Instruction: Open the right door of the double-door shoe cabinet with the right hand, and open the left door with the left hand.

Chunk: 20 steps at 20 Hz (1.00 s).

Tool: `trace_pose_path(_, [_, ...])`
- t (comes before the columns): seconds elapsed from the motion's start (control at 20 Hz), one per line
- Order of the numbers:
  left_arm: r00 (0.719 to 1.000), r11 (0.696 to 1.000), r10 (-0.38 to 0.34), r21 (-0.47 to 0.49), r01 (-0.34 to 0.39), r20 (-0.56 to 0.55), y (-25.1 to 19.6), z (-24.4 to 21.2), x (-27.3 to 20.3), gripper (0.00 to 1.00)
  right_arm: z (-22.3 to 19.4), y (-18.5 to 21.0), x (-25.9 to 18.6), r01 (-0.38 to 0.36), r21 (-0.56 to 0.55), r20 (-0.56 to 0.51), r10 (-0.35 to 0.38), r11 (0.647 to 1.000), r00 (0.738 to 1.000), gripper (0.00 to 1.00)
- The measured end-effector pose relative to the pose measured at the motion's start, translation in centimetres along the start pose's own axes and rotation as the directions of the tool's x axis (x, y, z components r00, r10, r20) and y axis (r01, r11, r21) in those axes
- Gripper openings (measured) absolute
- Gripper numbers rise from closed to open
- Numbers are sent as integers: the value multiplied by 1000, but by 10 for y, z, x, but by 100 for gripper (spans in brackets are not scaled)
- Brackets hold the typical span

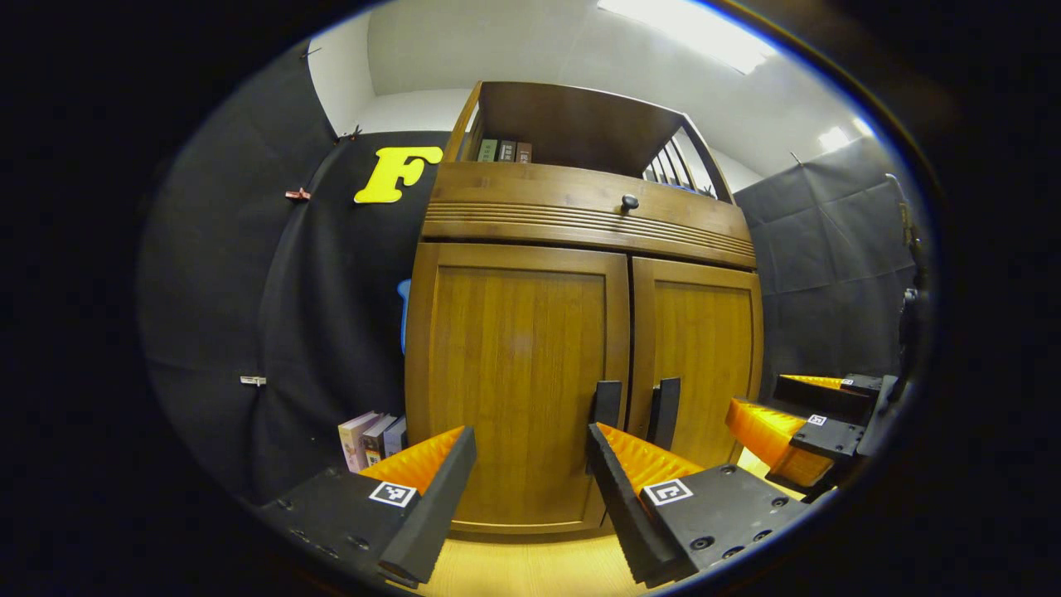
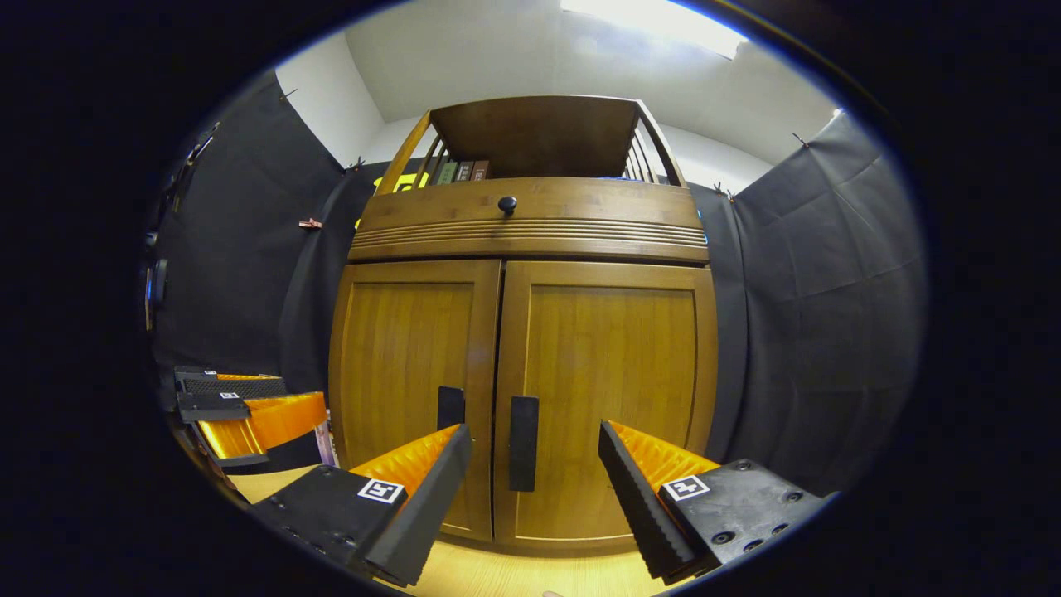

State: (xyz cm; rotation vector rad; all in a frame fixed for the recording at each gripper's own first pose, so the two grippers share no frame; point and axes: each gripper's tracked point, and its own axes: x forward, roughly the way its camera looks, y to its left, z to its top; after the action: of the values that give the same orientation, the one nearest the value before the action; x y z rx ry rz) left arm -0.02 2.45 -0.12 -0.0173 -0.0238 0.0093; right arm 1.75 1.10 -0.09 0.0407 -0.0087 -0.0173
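Shoe cabinet (image 2: 522, 332), frame centre: both doors closed. Right gripper (image 2: 530, 489) and left gripper (image 1: 530, 489): fingers spread, empty. Risk: a spread finger slipping off the slim right handle (image 2: 523, 443).

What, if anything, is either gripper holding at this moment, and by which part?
Nothing is held. The left gripper and right gripper are both open, short of the closed cabinet doors; neither touches a door handle.

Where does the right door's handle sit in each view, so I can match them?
Left gripper view: right door's handle, right of centre, low, just above the left tool's right finger.
Right gripper view: same handle, near centre, low, between the right tool's fingers.
Shared landmark: the drawer knob above the doors.
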Motion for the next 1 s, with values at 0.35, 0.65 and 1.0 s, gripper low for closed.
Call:
trace_pose_path(0.35, [1000, 1000, 2, -10, -2, 7, 9, -1, 0, 84, -14, 11, 20, -7, -15, -17, 7, 1000, 1000, 97])
trace_pose_path(0.65, [999, 1000, 15, 9, -16, 28, 26, 0, -7, 84, -37, 15, 45, 12, -19, -34, -12, 1000, 999, 97])
trace_pose_path(1.0, [998, 999, 34, -7, -34, 49, 45, 3, -10, 84, -63, 11, 86, 55, -13, -67, -55, 998, 996, 92])
